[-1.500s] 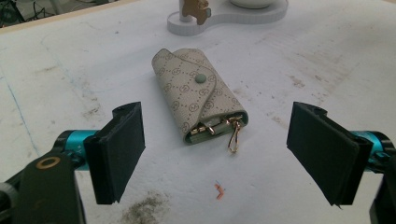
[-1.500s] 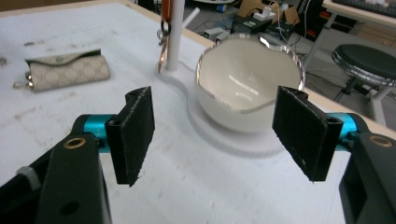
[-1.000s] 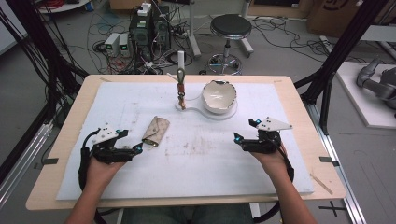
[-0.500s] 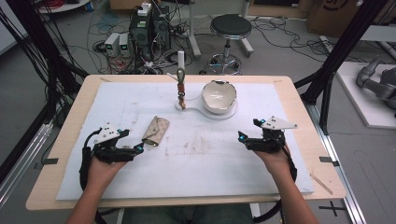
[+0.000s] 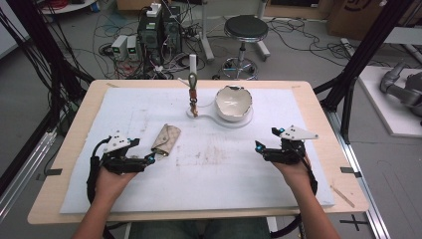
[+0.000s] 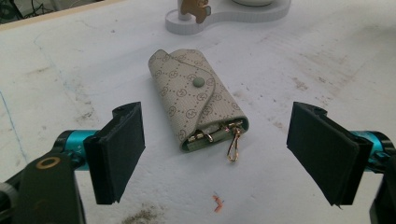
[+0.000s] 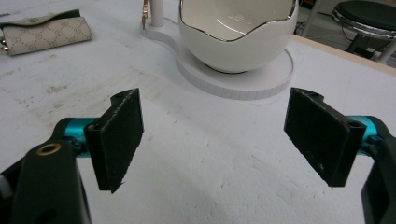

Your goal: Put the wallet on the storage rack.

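A beige patterned key case [image 5: 166,139] [image 6: 195,98] lies on the white mat, snap flap closed, a gold clip poking from its near end. My left gripper [image 5: 149,158] [image 6: 219,154] stands open just short of it, jaws wide on either side of the clip end, touching nothing. A white egg-shaped bowl [image 5: 233,102] [image 7: 238,30] rests on a white stand [image 5: 220,119] with a thin post [image 5: 192,87] carrying a gold hook. My right gripper [image 5: 259,148] [image 7: 215,140] is open over bare mat, in front of the bowl.
The white mat [image 5: 214,164] covers most of a wooden table [image 5: 323,124]. Stains mark the mat's middle. Behind the table stand a stool [image 5: 245,30], computer boxes [image 5: 159,25] and cables on the floor. Black frame posts flank both sides.
The left gripper has edged right and forward toward the key case. The right gripper has drifted slightly right and nearer the person. Both stay open.
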Available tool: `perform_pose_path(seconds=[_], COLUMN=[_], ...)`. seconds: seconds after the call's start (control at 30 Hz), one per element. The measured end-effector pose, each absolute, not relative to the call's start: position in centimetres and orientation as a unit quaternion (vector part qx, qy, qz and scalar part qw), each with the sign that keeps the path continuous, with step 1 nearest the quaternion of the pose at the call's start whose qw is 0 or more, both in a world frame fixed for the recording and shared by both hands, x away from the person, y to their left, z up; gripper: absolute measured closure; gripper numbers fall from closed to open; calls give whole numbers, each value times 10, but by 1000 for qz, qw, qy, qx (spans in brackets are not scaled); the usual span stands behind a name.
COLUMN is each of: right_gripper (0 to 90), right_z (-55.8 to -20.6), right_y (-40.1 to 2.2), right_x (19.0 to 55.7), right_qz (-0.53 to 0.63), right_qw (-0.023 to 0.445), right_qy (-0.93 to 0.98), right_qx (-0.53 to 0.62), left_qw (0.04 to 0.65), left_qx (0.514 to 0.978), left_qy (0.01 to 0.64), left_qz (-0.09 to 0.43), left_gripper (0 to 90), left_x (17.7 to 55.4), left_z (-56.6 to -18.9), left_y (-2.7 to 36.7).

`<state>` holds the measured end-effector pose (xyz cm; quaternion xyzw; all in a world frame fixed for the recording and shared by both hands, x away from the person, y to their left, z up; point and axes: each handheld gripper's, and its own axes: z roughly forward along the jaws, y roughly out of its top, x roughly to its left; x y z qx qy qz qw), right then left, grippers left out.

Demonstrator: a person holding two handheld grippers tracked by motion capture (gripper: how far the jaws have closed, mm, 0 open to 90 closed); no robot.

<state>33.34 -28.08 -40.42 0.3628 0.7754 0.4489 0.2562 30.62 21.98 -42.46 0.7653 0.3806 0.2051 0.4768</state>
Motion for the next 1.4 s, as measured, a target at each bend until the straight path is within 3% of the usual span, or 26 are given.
perform_pose_path(seconds=[0.37,0.63,1.03,1.4], right_gripper=[202,201,202,202], right_z=[-409,-412,-416,-418], right_y=[-291,-306,-323,-316], right_x=[320,305,292,296], right_qz=[436,426,417,411], right_qw=[263,267,272,268], right_qy=[781,779,775,786], right_qx=[362,375,388,376], left_qw=[456,408,340,352], left_qx=[766,790,812,799], left_qy=[405,420,429,447], left_qz=[204,184,204,195], left_gripper=[183,176,173,183], left_x=[324,351,365,363], left_z=[-429,-443,-454,-457], left_y=[203,181,159,161])
